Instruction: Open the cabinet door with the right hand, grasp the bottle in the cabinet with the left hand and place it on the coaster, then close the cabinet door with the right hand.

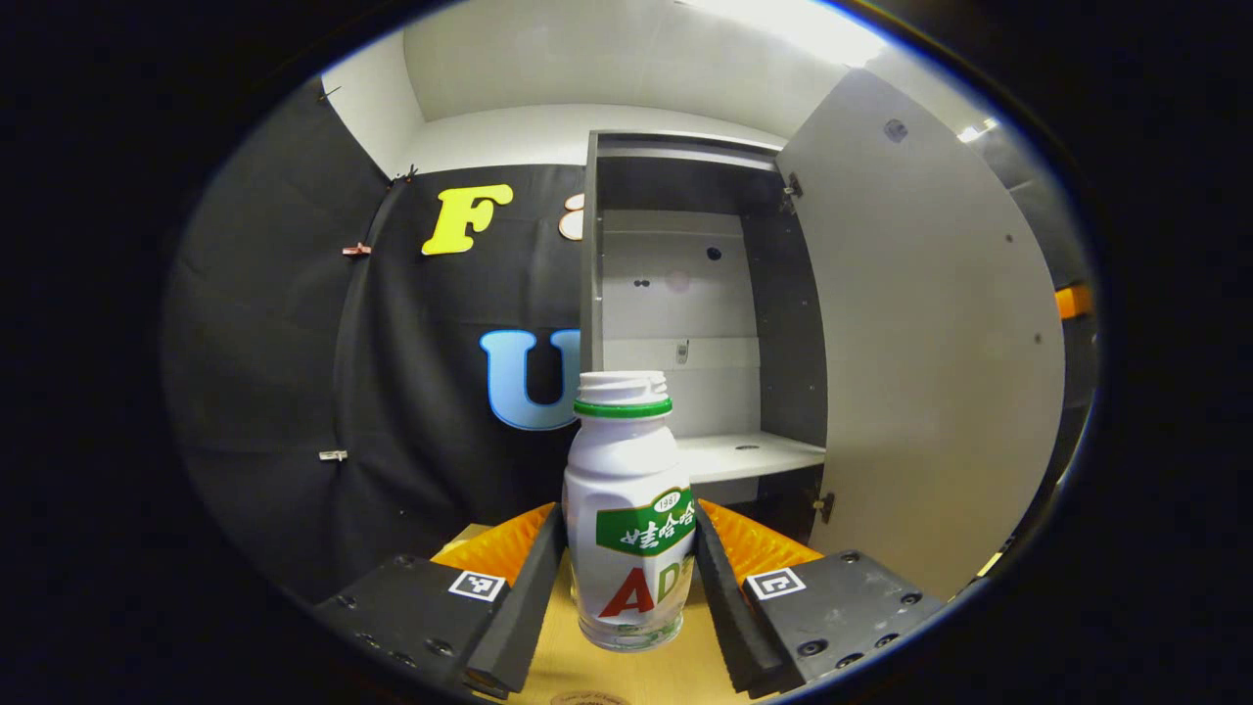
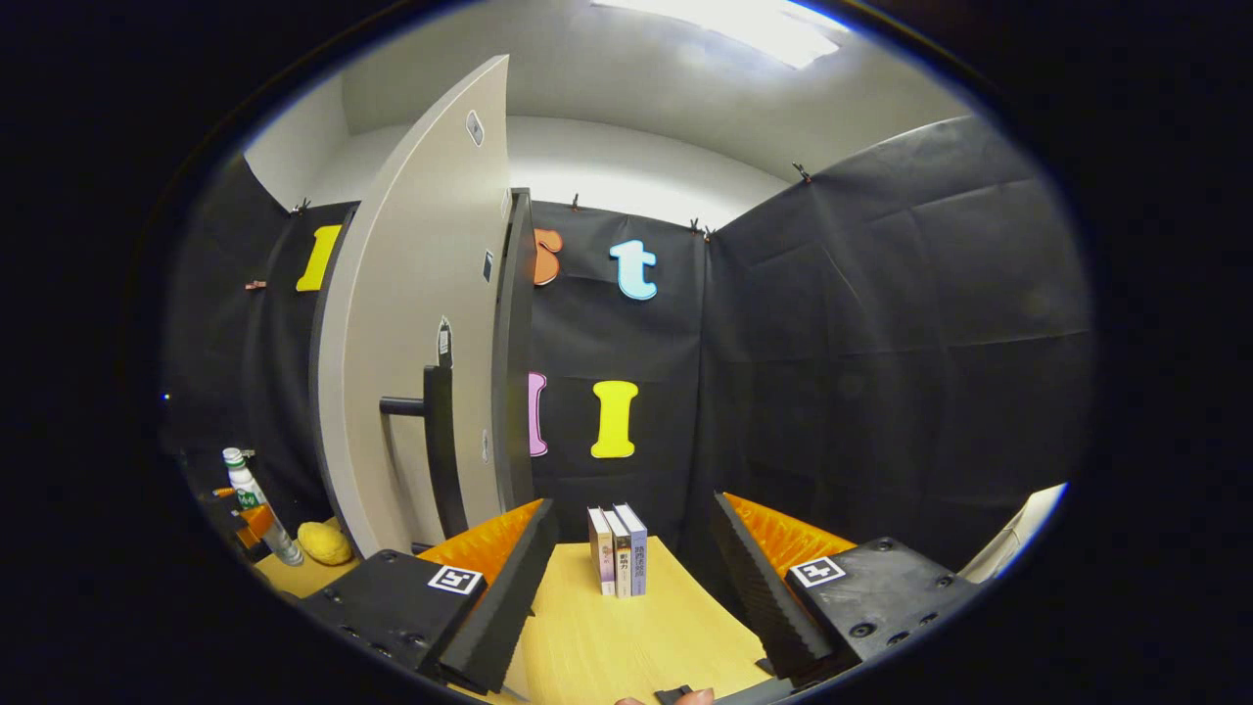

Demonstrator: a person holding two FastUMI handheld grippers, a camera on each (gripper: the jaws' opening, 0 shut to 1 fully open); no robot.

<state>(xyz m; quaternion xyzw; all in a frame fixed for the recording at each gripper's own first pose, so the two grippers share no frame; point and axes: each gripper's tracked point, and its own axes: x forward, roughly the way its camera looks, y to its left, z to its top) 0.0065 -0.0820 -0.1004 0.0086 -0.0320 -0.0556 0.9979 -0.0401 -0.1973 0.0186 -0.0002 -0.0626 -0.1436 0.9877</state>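
Note:
A white bottle (image 1: 626,519) with a green label and a green neck ring stands upright between the fingers of my left gripper (image 1: 626,509), which is shut on its body. Below it lies the wooden tabletop (image 1: 558,666), and a sliver of a round brown coaster (image 1: 587,697) shows at the bottom edge. Behind the bottle the cabinet (image 1: 685,323) is open, its pale door (image 1: 930,343) swung out to the right. My right gripper (image 2: 631,504) is open and holds nothing. The door (image 2: 411,323) and its dark handle (image 2: 436,431) are to its left. Far left, the bottle (image 2: 256,504) shows in the left gripper (image 2: 245,524).
Three books (image 2: 617,548) stand upright on the wooden table (image 2: 607,636) just ahead of my right gripper. A yellow lumpy object (image 2: 325,541) lies near the foot of the door. A bare white shelf (image 1: 744,455) sits inside the cabinet. Black cloth walls close the booth.

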